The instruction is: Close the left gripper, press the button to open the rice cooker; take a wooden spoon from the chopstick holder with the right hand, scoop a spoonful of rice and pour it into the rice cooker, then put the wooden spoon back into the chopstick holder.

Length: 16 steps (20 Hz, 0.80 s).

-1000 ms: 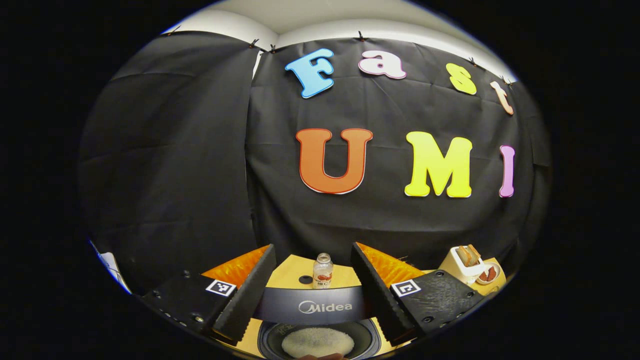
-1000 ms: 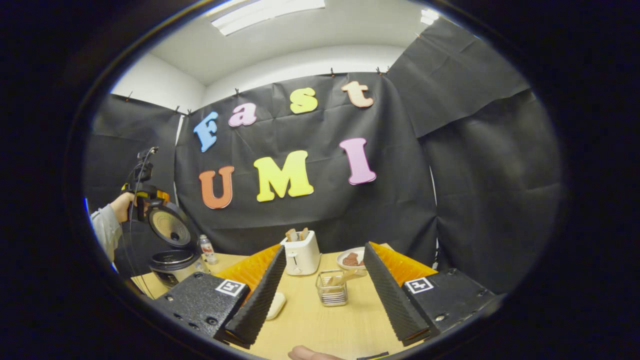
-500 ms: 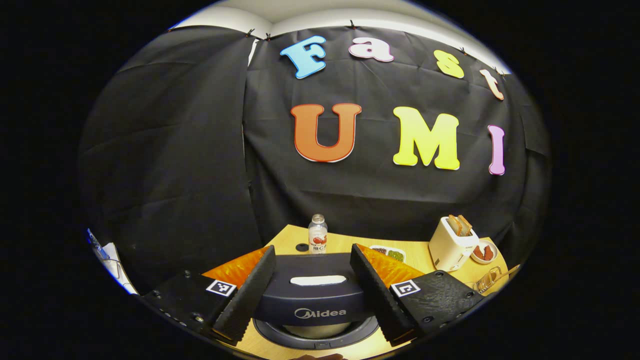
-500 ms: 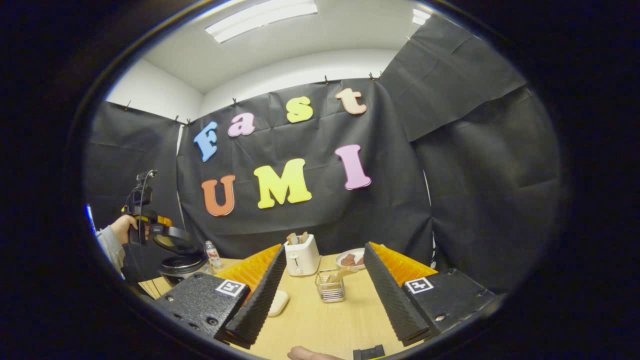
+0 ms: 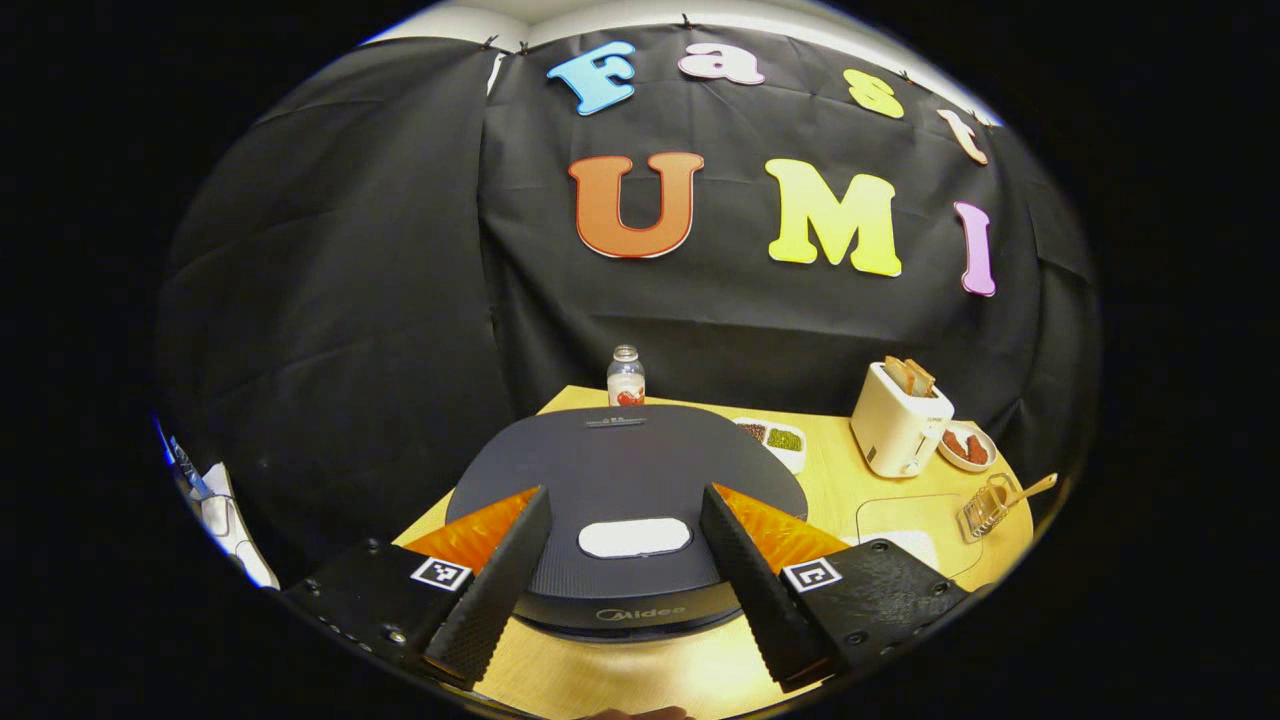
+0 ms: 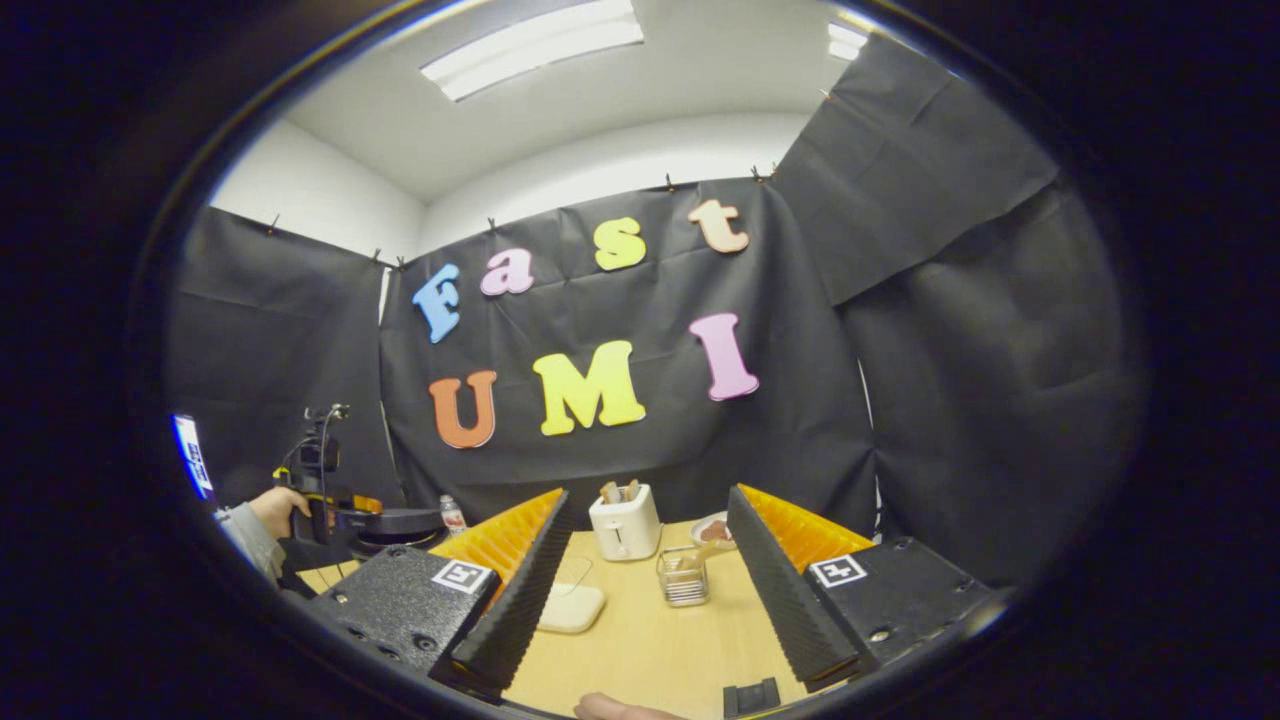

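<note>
The dark rice cooker (image 5: 625,460) sits with its lid down, and a white oval button (image 5: 634,537) lies near the lid's front edge. My left gripper (image 5: 625,495) stands open low over the lid, one finger on each side of the button. In the right gripper view the cooker (image 6: 400,522) is at the far left, with a hand (image 6: 278,505) holding that gripper over it. The wire chopstick holder (image 6: 684,578) with the wooden spoon (image 6: 700,553) stands mid-table. My right gripper (image 6: 648,494) is open and holds nothing, well short of the holder.
A white toaster (image 5: 895,420) with bread, a small plate (image 5: 968,447) of food, a divided dish (image 5: 775,440) and a bottle (image 5: 626,375) line the back of the wooden table (image 6: 640,650). A flat white dish (image 6: 570,607) lies left of the holder.
The cooker lid has swung down from upright to closed, with my left gripper following it down. The rice in the pot is now covered. My right gripper has barely moved.
</note>
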### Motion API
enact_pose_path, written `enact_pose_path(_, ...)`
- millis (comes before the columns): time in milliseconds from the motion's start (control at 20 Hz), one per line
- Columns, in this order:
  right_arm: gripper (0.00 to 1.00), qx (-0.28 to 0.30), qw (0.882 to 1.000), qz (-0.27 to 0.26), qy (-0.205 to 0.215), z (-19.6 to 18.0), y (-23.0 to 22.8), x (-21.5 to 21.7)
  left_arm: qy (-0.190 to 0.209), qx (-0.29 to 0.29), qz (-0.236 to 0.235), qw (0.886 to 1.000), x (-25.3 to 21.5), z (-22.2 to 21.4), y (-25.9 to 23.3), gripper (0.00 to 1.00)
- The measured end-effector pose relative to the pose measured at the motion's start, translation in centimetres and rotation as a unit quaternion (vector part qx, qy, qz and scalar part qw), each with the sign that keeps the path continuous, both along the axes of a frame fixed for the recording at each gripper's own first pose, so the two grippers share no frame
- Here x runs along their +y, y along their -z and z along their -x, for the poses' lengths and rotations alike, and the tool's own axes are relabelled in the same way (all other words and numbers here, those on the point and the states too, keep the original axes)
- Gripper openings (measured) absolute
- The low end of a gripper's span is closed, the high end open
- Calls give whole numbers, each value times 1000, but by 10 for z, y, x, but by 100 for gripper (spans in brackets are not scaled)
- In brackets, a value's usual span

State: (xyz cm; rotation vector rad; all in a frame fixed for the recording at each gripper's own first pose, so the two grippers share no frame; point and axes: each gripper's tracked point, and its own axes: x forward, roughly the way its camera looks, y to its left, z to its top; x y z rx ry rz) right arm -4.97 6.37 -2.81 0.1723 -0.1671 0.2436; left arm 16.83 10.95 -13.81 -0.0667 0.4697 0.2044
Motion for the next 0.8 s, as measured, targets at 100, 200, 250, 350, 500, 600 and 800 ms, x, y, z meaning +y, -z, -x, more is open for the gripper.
enact_pose_path(100,100,-3,1000,6,-3,4,-1,7,0,6,-2,1000,-2,6,9,98)
enact_pose_path(200,100,0,1000,8,-8,6,0,13,0,19,-7,1000,-4,13,20,98)
enact_pose_path(250,100,0,1000,9,-12,7,1,16,-2,25,-5,1000,-5,17,27,98)
enact_pose_path(350,100,3,1000,15,-17,6,4,23,-5,2,-12,1000,-7,20,24,98)
enact_pose_path(500,94,12,999,25,-25,3,13,34,-6,-31,-19,999,-8,26,25,99)
enact_pose_path(600,100,20,999,29,-32,2,19,41,-6,-53,-27,998,-9,29,25,99)
enact_pose_path(800,100,26,998,35,-35,0,24,46,-9,-92,-34,995,-8,28,26,99)
